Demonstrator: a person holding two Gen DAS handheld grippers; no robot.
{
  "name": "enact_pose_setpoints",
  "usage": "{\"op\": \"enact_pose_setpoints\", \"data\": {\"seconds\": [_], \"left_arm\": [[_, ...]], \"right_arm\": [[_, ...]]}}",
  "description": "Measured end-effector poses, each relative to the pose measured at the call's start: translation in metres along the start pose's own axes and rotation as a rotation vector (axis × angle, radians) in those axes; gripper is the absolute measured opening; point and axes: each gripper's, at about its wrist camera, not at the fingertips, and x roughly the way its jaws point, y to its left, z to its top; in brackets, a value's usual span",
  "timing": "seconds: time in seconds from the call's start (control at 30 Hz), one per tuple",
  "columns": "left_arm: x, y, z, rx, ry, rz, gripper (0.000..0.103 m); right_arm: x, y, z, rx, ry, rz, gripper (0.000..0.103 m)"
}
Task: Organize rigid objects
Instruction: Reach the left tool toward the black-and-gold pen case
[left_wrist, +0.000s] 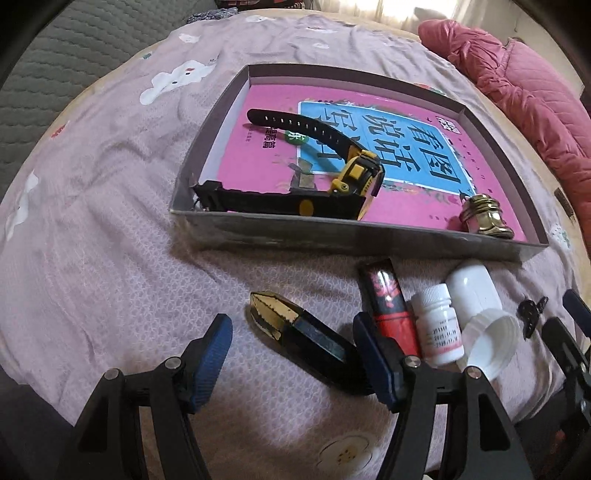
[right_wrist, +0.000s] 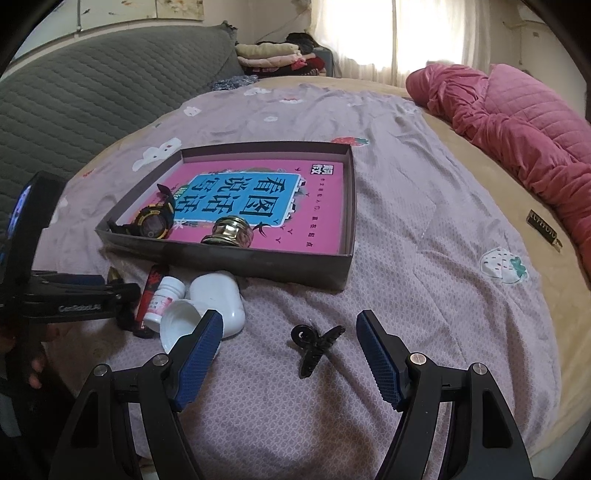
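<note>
Lilac patterned bedsheet (right_wrist: 424, 229), pink quilt (right_wrist: 524, 122), bright curtained window (right_wrist: 406, 33)

- The shallow dark box (left_wrist: 369, 236) lies on the bed. Inside it are a pink book (left_wrist: 258, 162), a black-yellow watch (left_wrist: 354, 181) and a golden knob (left_wrist: 485, 218).
- A black-gold faceted case (left_wrist: 299, 328) lies before the box.
- Next to it lie a red-black tube (left_wrist: 388, 306), a small white bottle (left_wrist: 437, 325), a bigger white bottle (left_wrist: 474, 288) and its cap (left_wrist: 491, 343).
- A black hair clip (right_wrist: 314, 343) lies apart from these.
</note>
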Motion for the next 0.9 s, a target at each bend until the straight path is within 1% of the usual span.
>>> {"op": "enact_pose_setpoints", "data": {"seconds": [0.13, 0.27, 0.37, 0.53, 0.63, 0.8, 0.9], "left_arm": [[-0.007, 0.016, -0.003, -0.002, 0.028, -0.036, 0.068], [-0.006, 0.033, -0.006, -0.079, 0.074, -0.135, 0.068], [-0.006, 0.040, -0.008, -0.114, 0.090, -0.166, 0.068], [-0.004, 0.036, -0.009, -0.133, 0.116, -0.164, 0.067], [0.000, 0.026, -0.010, -0.122, 0.123, -0.128, 0.067], [0.003, 0.006, -0.021, -0.065, 0.090, -0.038, 0.067], [0.003, 0.002, -0.025, -0.045, 0.066, -0.027, 0.067]], "right_arm": [[-0.001, -0.001, 0.001, 0.004, 0.000, -0.003, 0.076], [-0.002, -0.001, 0.001, 0.007, -0.002, -0.004, 0.076], [-0.002, 0.000, 0.001, 0.000, -0.001, -0.004, 0.076], [-0.002, 0.001, 0.001, -0.008, 0.002, -0.004, 0.076], [0.000, 0.001, 0.000, -0.007, 0.016, -0.011, 0.076], [0.011, -0.006, -0.004, 0.016, 0.070, -0.027, 0.076], [0.014, -0.010, -0.006, 0.023, 0.085, -0.039, 0.076]]}}
